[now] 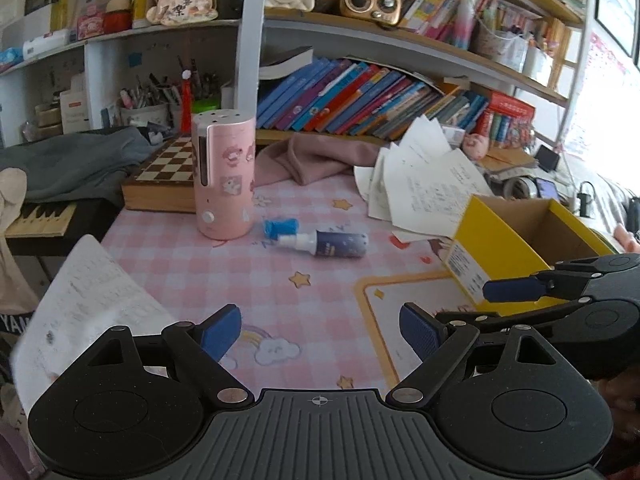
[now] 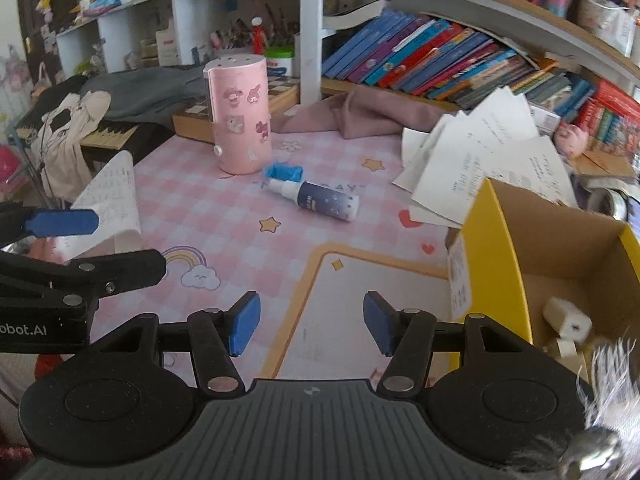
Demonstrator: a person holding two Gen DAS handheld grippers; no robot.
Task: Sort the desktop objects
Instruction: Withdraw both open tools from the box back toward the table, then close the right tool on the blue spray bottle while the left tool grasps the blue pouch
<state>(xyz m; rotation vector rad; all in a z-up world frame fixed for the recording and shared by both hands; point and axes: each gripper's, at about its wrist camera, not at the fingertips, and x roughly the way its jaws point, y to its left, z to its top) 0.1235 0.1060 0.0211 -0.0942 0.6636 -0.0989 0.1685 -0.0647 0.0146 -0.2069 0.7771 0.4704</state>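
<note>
Left claw: jaws spread wide, nothing between them, hanging low over the pink checked table.
Right claw: also wide open and empty, poised over the white panel of the mat, with the yellow box just off to its right.
Spray bottle: ahead of both claws, well out of reach for now, lying flat on the table.
Bottle axis: long axis runs across the right claw's view, tilted a little; the white nozzle end points left and away, the dark blue base points right and nearer.
Blue cap: loose beside the nozzle, touching or nearly so, I can't call it.
Pink canister: upright, just beyond the cap, ahead and left of the right claw.
Box contents: a few small pale blocks already sit inside, so sorting looks under way.
Risk one: round bottle on its side, so a pinch off the middle could roll or squirt it away.
Risk two: reaching in from the left could clip the canister and topple it.
Risk three: loose papers lean by the box rim; a careless swing toward the box could drag them along.
</note>
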